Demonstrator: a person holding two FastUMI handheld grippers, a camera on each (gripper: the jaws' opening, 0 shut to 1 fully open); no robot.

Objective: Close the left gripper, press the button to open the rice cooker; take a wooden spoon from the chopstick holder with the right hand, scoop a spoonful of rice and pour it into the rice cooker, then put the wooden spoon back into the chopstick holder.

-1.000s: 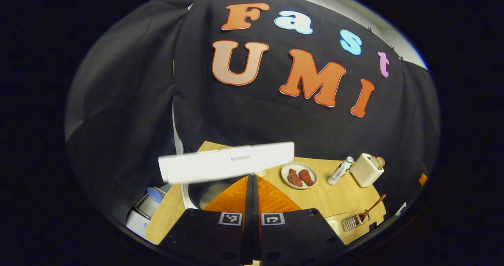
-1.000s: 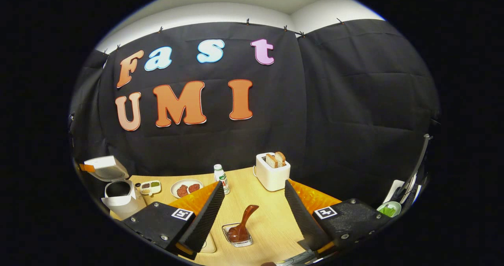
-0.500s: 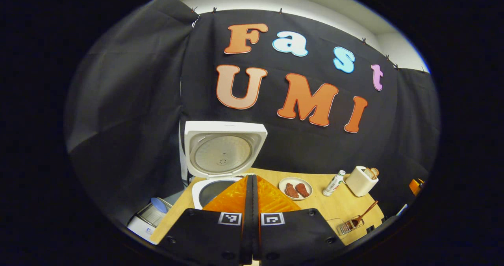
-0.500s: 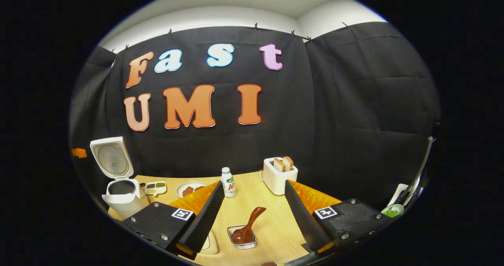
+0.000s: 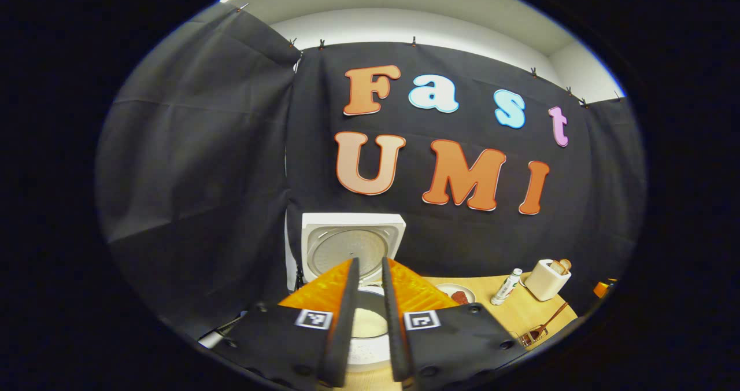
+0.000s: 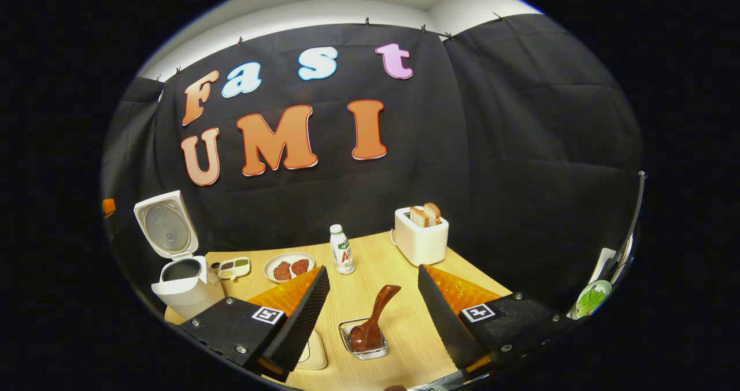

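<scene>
The white rice cooker [image 5: 370,350] stands open, its lid [image 5: 352,246] upright against the black cloth. My left gripper [image 5: 370,262] hovers just in front of it with its fingers parted by a narrow gap; the inner pot shows through that gap and nothing is held. In the right gripper view the same cooker [image 6: 185,290] sits at the table's far left. The brown wooden spoon [image 6: 376,316] leans in a small wire chopstick holder [image 6: 364,345]. My right gripper [image 6: 373,269] is wide open above and around the spoon, not touching it.
On the wooden table [image 6: 399,327] stand a white toaster [image 6: 422,240] with bread, a small bottle [image 6: 342,257], a plate of meat [image 6: 289,266] and a little condiment tray [image 6: 231,268]. A pale flat container [image 6: 315,353] lies by my right gripper's left finger.
The cooker lid swung from half raised to fully upright. My left gripper drew back and its fingers, pressed together before, parted slightly. The right gripper shifted a little, staying open over the spoon.
</scene>
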